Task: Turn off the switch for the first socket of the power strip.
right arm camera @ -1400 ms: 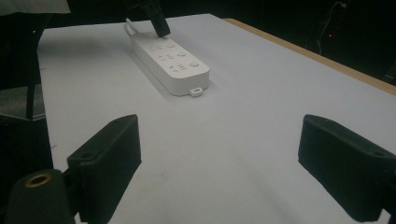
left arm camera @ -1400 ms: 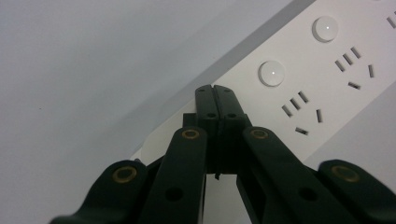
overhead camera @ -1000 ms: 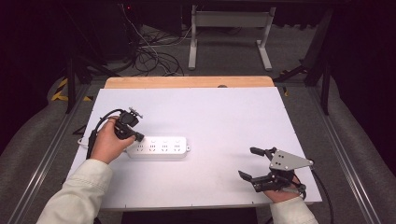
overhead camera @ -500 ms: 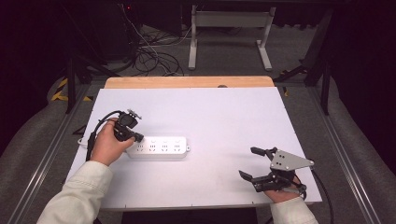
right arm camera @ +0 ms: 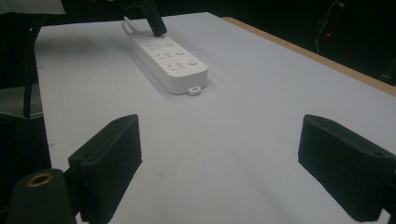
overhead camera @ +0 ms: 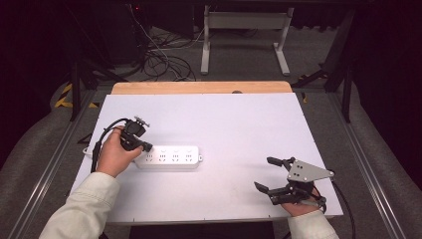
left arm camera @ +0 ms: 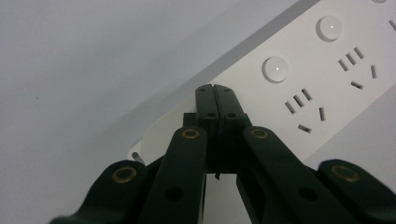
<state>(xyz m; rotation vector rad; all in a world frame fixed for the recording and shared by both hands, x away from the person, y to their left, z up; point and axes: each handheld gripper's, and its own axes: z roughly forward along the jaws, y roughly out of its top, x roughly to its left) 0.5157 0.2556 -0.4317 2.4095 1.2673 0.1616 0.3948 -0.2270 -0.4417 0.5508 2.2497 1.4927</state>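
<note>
At middle left, the left gripper (overhead camera: pixel 145 146), jaws together, presses on the white power strip (overhead camera: pixel 171 157). At lower right, the right gripper (overhead camera: pixel 271 174) waits, jaws apart. No plug yet; most work seems left.

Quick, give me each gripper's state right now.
Left gripper: closed, jaws pressed together, tips on the power strip, gripping nothing.
Right gripper: open, empty, over the table.
</note>
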